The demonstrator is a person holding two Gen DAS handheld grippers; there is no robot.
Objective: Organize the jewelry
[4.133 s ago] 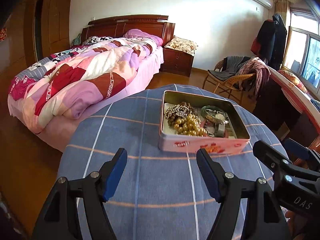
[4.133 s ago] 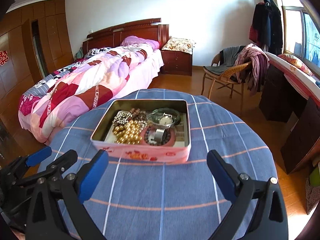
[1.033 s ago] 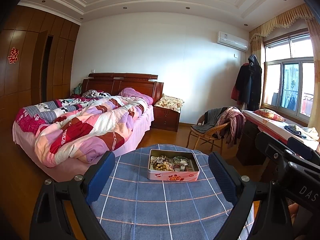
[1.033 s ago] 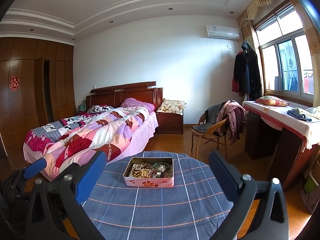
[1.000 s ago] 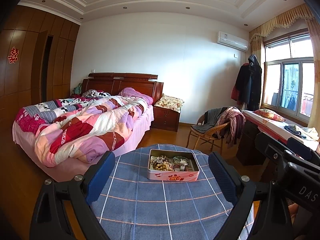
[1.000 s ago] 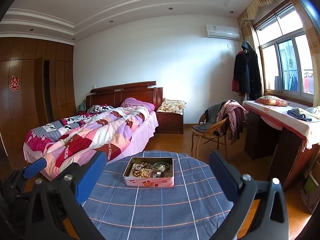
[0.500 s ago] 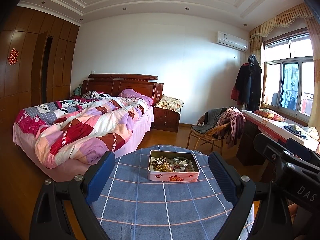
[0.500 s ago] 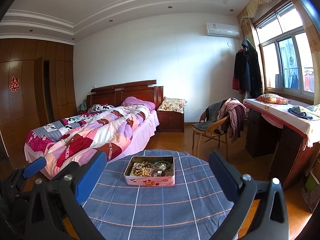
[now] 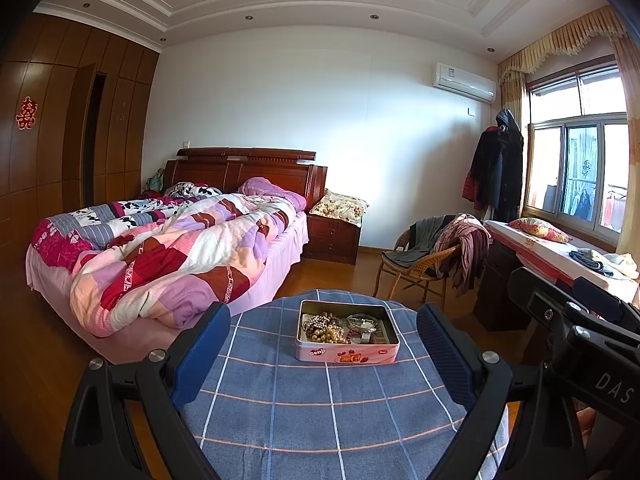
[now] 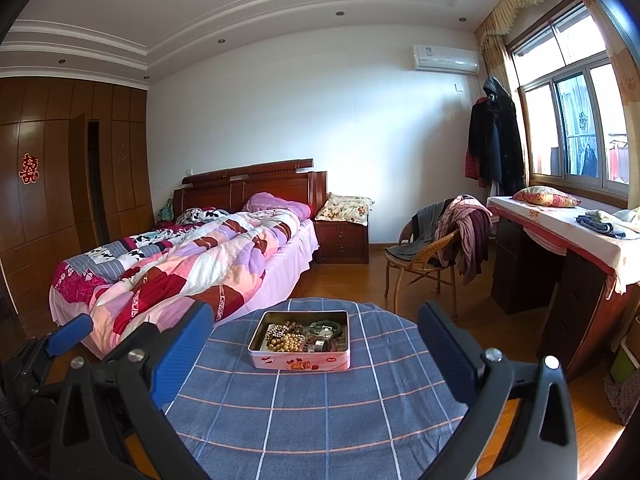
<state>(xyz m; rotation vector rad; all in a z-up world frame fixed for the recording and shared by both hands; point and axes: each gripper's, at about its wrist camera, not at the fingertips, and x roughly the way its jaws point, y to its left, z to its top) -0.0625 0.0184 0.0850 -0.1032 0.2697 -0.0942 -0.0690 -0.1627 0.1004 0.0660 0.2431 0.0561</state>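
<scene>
A pink tin box (image 9: 346, 353) (image 10: 300, 358) stands open on a round table with a blue checked cloth (image 9: 304, 412) (image 10: 320, 408). Inside lie a gold bead necklace (image 9: 326, 335) (image 10: 285, 344), a silvery bead string (image 9: 314, 323), a brown bead bracelet and a glass piece (image 9: 362, 322). My left gripper (image 9: 323, 354) is open, held well back from the tin and above the table's near side. My right gripper (image 10: 316, 350) is open too, equally far back. Nothing sits between either pair of fingers. The right gripper's body (image 9: 576, 344) shows at the right in the left wrist view.
A bed with a patchwork quilt (image 9: 172, 252) stands left of the table. A wicker chair draped with clothes (image 10: 436, 252) is behind it on the right. A desk with a white cover (image 10: 572, 240) runs under the window. Wooden floor surrounds the table.
Since about four seconds ago both grippers have pulled far back and up from the tin and the left one opened wider. Over the last second the views tilt down slightly.
</scene>
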